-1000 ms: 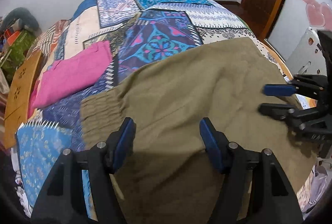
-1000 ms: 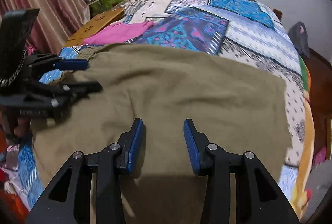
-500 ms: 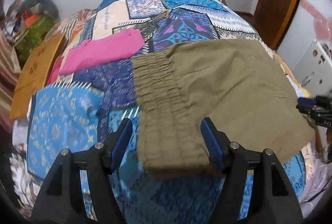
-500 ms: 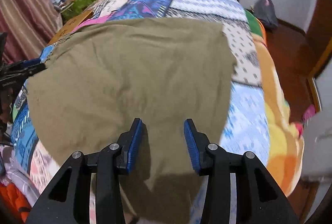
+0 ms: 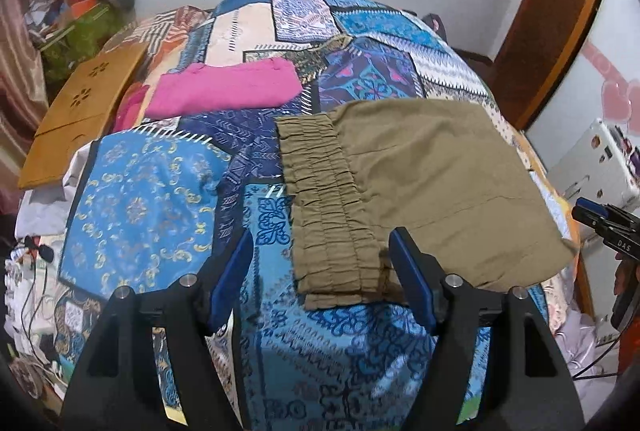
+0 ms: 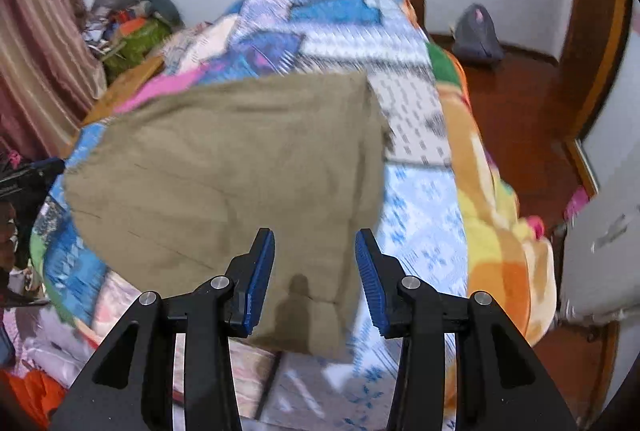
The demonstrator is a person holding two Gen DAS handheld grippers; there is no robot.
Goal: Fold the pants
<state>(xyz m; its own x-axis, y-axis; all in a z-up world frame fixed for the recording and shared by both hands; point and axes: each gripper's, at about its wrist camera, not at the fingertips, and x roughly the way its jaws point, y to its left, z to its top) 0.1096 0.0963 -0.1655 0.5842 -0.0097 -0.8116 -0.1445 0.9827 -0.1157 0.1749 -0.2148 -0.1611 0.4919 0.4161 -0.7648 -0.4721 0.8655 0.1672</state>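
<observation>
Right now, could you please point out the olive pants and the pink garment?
olive pants [image 5: 432, 167]: left wrist view, flat middle of fabric.
pink garment [image 5: 228, 93]: left wrist view, centre of fold.

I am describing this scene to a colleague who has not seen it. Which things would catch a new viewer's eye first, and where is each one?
First come the olive pants, spread flat on the patchwork bedspread, with the gathered waistband just ahead of the open left gripper. Next is the bright pink cloth, lying folded farther up the bed. In the right wrist view, the open right gripper is over the pants' near edge.
</observation>
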